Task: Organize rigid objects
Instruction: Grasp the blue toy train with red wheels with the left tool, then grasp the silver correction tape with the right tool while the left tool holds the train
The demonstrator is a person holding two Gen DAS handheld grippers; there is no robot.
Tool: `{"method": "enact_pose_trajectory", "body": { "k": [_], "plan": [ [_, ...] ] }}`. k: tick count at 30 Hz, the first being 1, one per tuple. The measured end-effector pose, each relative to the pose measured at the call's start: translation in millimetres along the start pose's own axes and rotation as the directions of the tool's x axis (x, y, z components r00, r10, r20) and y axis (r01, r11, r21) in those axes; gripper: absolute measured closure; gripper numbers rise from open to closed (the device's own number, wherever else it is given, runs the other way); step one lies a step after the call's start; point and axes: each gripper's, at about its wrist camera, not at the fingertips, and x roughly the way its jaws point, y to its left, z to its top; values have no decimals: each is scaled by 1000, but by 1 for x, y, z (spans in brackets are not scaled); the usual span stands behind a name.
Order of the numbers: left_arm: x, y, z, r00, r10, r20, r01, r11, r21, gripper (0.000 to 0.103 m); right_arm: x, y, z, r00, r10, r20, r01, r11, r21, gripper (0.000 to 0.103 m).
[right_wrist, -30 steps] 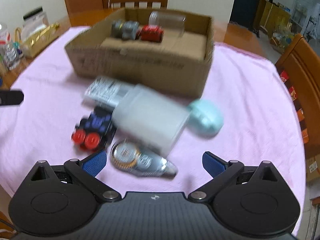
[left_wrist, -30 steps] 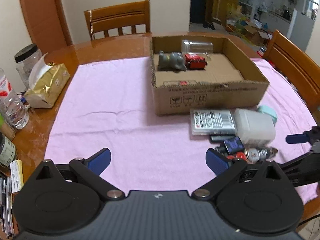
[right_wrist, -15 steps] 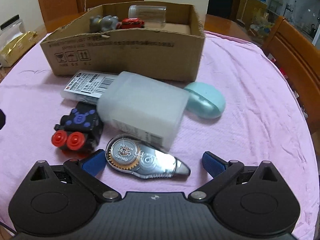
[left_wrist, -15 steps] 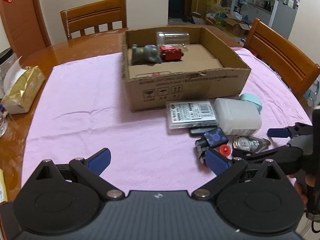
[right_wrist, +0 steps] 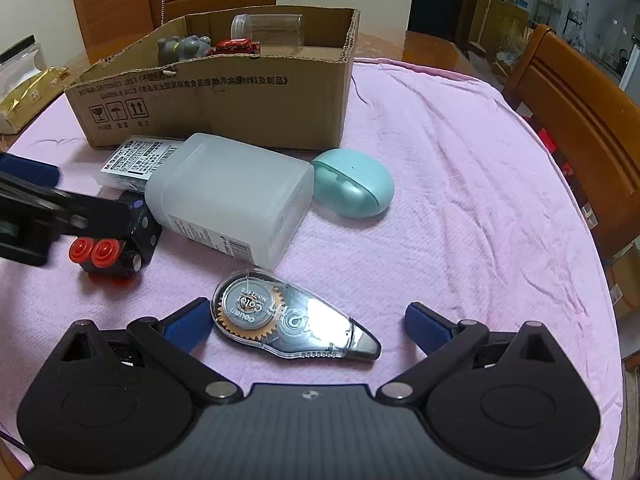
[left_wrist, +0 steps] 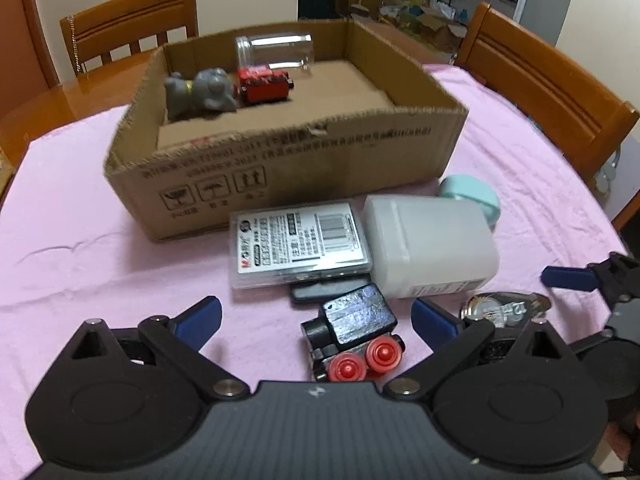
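Two tongs are hanging spread and empty: the left gripper [left_wrist: 316, 318] straddling a black toy engine with red wheels [left_wrist: 352, 334], the right gripper [right_wrist: 307, 322] straddling a clear correction-tape dispenser [right_wrist: 294, 320]. Closing together, they risk colliding, nudging the frosted plastic box [right_wrist: 230, 204] just ahead.

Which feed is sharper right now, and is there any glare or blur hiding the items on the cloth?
Right wrist view is sharper: the correction tape label is readable, with slight glare on its clear shell. Left wrist view is softer, the cardboard box print smeared and the toy train showing sheen on top. Both bend straight edges at the rim; nothing on the cloth is hidden.
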Motion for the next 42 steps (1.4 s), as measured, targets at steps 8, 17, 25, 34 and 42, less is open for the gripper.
{"method": "enact_pose_trajectory", "body": {
  "k": [8, 17, 25, 34, 42],
  "plan": [
    [2, 17, -14, 997, 57, -47, -57, 998, -5, 3, -1, -2, 0, 1000, 9, -4, -10, 1000, -11, 0],
    [1, 10, -15, 999, -12, -32, 14, 997, 70, 53, -9, 0, -8, 999, -6, -33, 6, 1000, 9, 0],
    [-1, 25, -15, 999, -2, -38, 4, 998, 57, 53, -16, 24, -17, 999, 14, -48, -14, 1000, -9, 0],
    [-2, 34, -16, 999, 10, -38, -8, 999, 54, 53, -4, 30, 0, 1000, -3, -21, 3, 1000, 4, 0],
    [-1, 33, -17, 999, 6, -34, -3, 998, 67, 53, -2, 7, -4, 1000, 26, 15, -26, 999, -26, 0]
  ]
}}
